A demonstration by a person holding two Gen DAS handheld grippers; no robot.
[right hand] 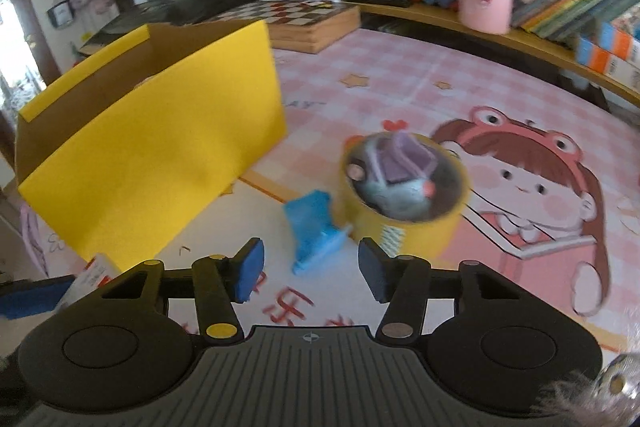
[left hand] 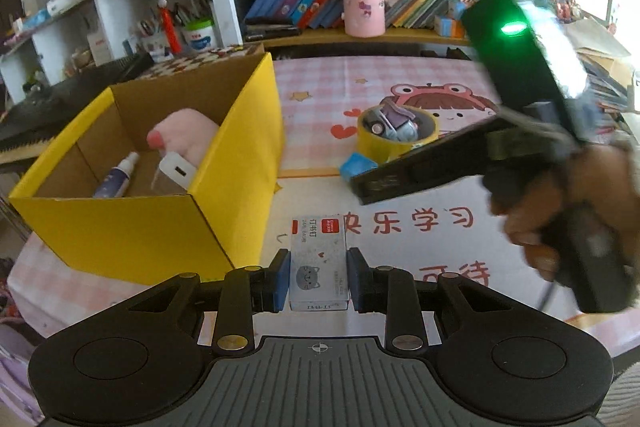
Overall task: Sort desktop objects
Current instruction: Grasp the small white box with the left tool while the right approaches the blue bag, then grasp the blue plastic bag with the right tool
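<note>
Two grippers work: the left gripper [left hand: 318,279] is clamped on a staple box [left hand: 318,263] just right of the yellow box [left hand: 140,227] — next, drop it in; the right gripper [right hand: 311,271], jaws apart, nears a blue clip [right hand: 314,231].

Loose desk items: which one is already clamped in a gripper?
The staple box, pinched between the left gripper pads. The blue clip and tape roll lie free.

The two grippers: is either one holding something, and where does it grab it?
The left gripper holds a small white box, pinched by its two long sides. The right gripper holds nothing; the blue clip lies ahead of it.
</note>
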